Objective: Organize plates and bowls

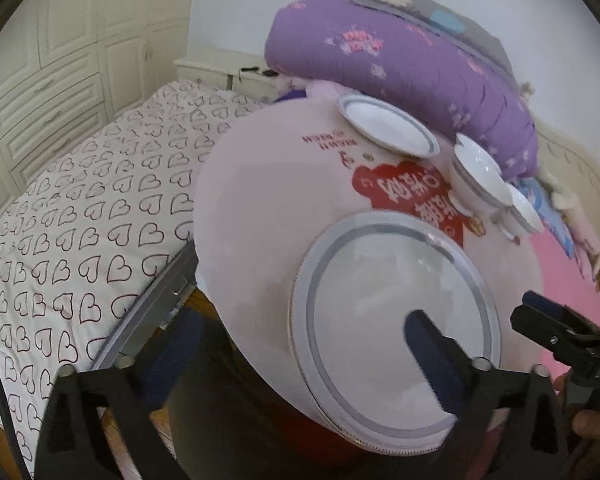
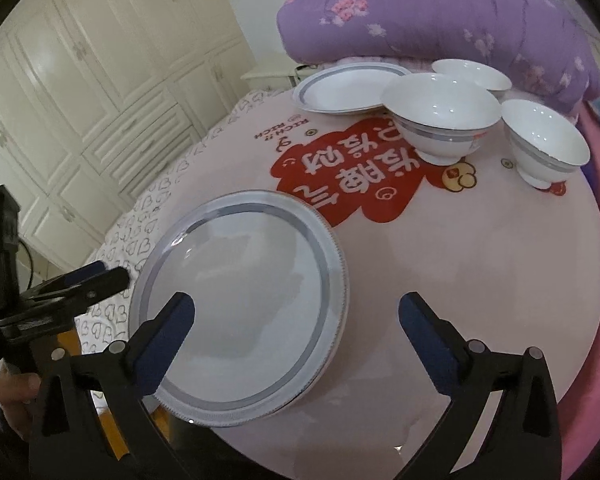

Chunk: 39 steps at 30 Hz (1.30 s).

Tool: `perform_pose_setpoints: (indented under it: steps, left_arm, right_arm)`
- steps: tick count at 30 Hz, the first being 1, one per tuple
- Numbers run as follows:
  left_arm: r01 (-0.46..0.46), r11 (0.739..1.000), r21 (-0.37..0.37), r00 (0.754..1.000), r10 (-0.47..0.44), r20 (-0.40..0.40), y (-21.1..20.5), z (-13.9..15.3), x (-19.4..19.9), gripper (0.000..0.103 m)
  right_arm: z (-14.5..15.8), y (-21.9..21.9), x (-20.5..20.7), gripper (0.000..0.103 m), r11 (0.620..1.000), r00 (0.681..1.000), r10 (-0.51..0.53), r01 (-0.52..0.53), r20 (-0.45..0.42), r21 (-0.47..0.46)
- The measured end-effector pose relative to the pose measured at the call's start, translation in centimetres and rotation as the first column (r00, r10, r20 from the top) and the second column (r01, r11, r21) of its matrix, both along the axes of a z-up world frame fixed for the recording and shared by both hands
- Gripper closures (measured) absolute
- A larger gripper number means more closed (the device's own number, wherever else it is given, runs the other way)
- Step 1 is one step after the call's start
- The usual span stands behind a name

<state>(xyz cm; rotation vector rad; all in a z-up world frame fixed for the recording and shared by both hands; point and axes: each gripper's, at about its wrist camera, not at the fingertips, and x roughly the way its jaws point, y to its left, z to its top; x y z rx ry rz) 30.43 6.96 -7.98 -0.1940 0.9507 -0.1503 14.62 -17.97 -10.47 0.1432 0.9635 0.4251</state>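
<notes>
A large white plate with a grey ring [image 2: 252, 292] lies flat at the near left edge of the round pink table [image 2: 460, 280]. My right gripper [image 2: 298, 304] hangs open over the plate's right half, one finger above the plate and the other above bare cloth. In the left wrist view my left gripper [image 1: 296, 336] is open too, straddling the left rim of the large plate [image 1: 392, 320]. Neither holds anything. At the far side sit a smaller plate [image 2: 348, 88] and three white bowls [image 2: 440, 112], [image 2: 544, 140], [image 2: 472, 74].
A folded purple quilt [image 2: 440, 20] is piled just behind the dishes. A bed with a heart-print sheet [image 1: 80, 220] runs along the table's left side, with white wardrobes [image 2: 80, 100] beyond. A pink cover [image 1: 560, 272] lies to the right.
</notes>
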Motion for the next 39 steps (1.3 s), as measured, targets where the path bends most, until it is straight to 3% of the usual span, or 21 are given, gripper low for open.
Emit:
perform_pose_setpoints:
  steps: [13, 19, 30, 39]
  left_arm:
    - [0.014, 1.0, 0.02, 1.0, -0.014, -0.01, -0.3, 1.6, 2.1, 0.001]
    - [0.014, 1.0, 0.005, 1.0, -0.014, 0.022, -0.1, 3.5, 4.9, 0.001]
    - [0.003, 1.0, 0.022, 0.998, -0.004, 0.066, -2.0, 5.4, 14.6, 0.001]
    - [0.013, 1.0, -0.002, 0.999, -0.013, -0.031, -4.9, 2.8, 26.4, 0.001]
  right_arm:
    - [0.6, -0.7, 2.2, 0.0, 0.997, 1.0, 0.009, -0.007, -0.015, 0.082]
    - [3.6, -1.2, 5.4, 0.0, 1.0, 0.999, 0.001, -0.001, 0.047, -0.002]
    - [8.4, -2.9, 16.6, 0.0, 0.997, 0.984, 0.001, 0.013, 0.177, -0.077]
    - [6.3, -2.7, 28.7, 0.0, 0.988, 0.997, 0.034, -0.024, 0.063, -0.155]
